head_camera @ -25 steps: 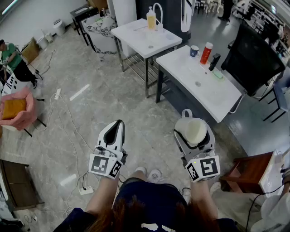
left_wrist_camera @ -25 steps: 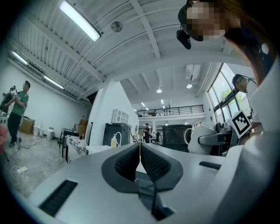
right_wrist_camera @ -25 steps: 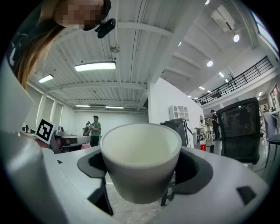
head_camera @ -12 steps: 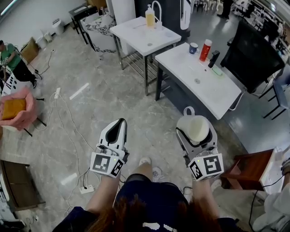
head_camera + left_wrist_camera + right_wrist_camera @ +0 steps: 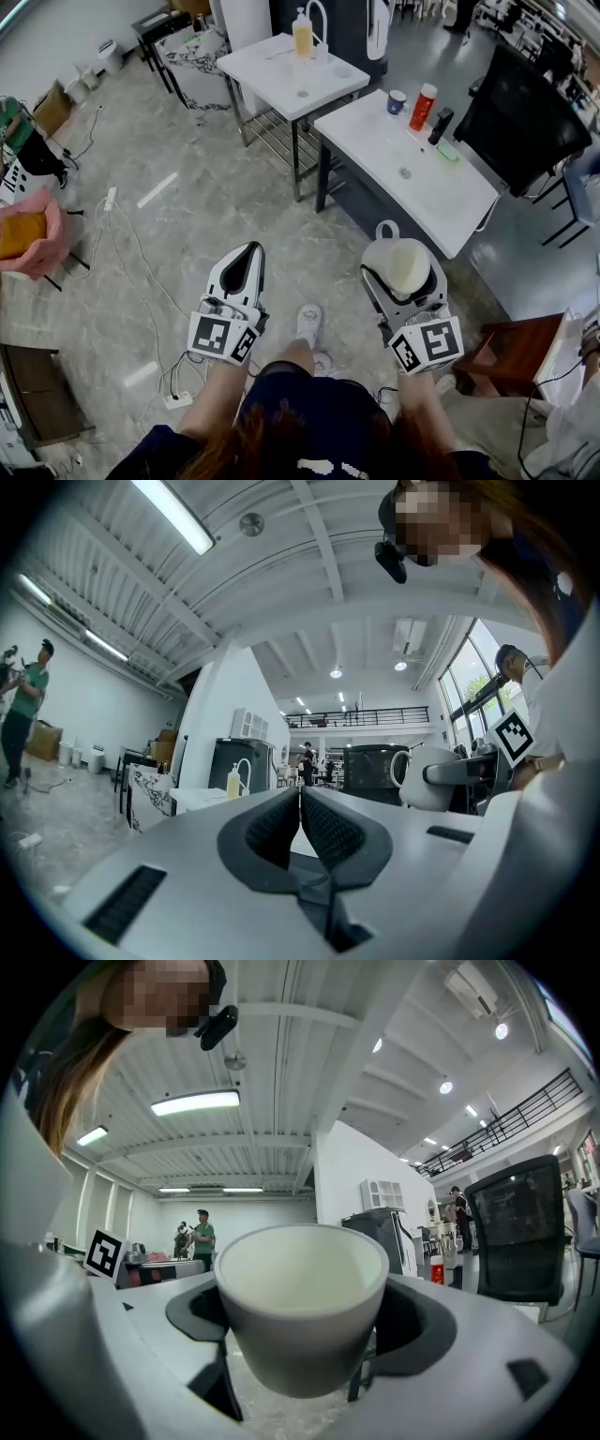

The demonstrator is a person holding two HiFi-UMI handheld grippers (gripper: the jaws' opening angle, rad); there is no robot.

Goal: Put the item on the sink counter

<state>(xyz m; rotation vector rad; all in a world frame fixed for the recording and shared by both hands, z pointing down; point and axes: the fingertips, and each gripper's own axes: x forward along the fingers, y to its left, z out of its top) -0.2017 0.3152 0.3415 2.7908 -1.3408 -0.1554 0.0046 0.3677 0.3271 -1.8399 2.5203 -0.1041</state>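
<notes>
My right gripper (image 5: 398, 267) is shut on a white mug (image 5: 400, 263) with a loop handle, held upright above the floor. In the right gripper view the mug (image 5: 302, 1305) fills the space between the jaws, and its inside looks empty. My left gripper (image 5: 246, 260) is shut with nothing in it, its dark pads (image 5: 281, 829) pressed together. The white sink counter (image 5: 448, 197) stands ahead and to the right, with a drain in its basin. Both grippers hover short of the counter's near edge.
On the sink counter stand a blue cup (image 5: 397, 102), a red bottle (image 5: 424, 107), a black bottle (image 5: 439, 125) and a green soap (image 5: 447, 151). A second white sink table (image 5: 272, 78) carries a yellow dispenser (image 5: 301, 36). Cables and a power strip (image 5: 175, 400) lie on the floor. A wooden stool (image 5: 520, 356) stands at right.
The sink counter has drawn slightly nearer and shifted left in the head view as the person steps forward. Both grippers keep their pose, the mug still held.
</notes>
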